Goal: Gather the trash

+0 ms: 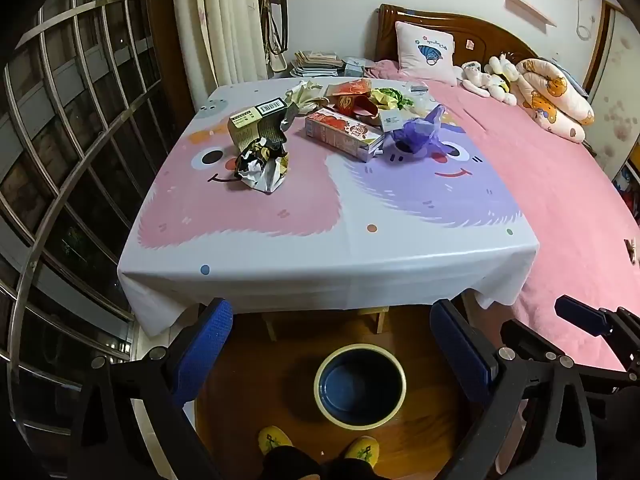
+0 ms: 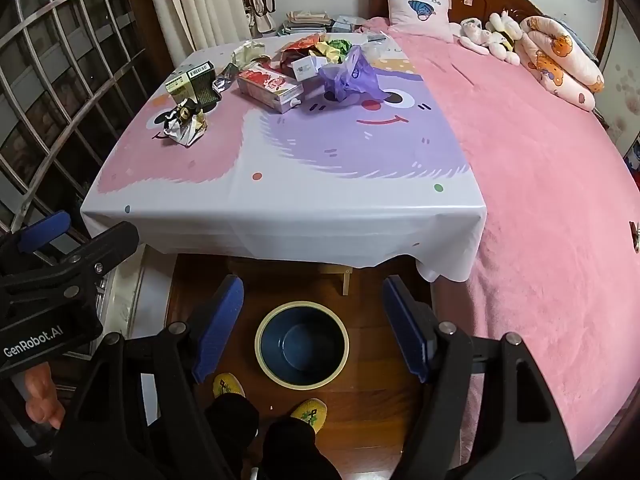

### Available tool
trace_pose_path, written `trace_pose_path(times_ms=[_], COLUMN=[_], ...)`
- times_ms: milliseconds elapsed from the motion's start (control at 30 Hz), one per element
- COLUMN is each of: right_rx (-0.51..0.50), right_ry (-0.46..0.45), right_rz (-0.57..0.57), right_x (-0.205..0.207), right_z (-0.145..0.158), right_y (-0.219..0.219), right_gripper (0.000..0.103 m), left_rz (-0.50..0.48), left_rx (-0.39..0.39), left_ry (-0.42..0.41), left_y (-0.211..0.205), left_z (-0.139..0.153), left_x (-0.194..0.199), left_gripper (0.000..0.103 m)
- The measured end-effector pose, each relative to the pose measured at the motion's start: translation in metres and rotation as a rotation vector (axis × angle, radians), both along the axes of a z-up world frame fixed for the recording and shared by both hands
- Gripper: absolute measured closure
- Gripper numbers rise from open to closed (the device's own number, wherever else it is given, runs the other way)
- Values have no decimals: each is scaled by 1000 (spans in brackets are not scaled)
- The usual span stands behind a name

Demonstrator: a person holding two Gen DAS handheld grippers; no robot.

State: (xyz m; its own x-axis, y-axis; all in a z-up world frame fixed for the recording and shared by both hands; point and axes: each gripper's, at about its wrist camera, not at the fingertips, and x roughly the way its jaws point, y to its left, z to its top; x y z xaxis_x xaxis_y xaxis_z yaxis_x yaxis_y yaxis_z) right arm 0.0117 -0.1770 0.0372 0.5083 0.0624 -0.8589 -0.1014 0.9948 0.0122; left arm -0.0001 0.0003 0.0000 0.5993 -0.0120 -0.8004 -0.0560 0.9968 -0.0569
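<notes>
Nearby, bin (image 1: 360, 420) below cluttered table (image 1: 328, 248).

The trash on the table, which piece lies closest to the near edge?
The crumpled black-and-silver wrapper, alone on the pink monster's face; the boxes and bags sit farther back.

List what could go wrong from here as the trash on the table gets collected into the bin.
1. The bin stands on the floor below the table edge, right by the person's slippers; a dropped piece could miss it.
2. The purple plastic bag is limp and may slip from a gripper.
3. The crumpled foil wrapper sits on a loose tablecloth that a gripper could snag.
</notes>
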Motion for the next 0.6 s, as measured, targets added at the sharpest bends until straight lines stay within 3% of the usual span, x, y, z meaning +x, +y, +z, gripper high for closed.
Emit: trace_pose_path(times_ms=[600], right_rx=[1], right_ry=[15], right_rz=[-7], right_x=[6], right_z=[-7], right_y=[-7], right_gripper=[33], left_rz=[-17], left_rx=[12], left_ry=[24], left_y=[-13], left_z=[-6], left_x=[10], left_gripper=[2])
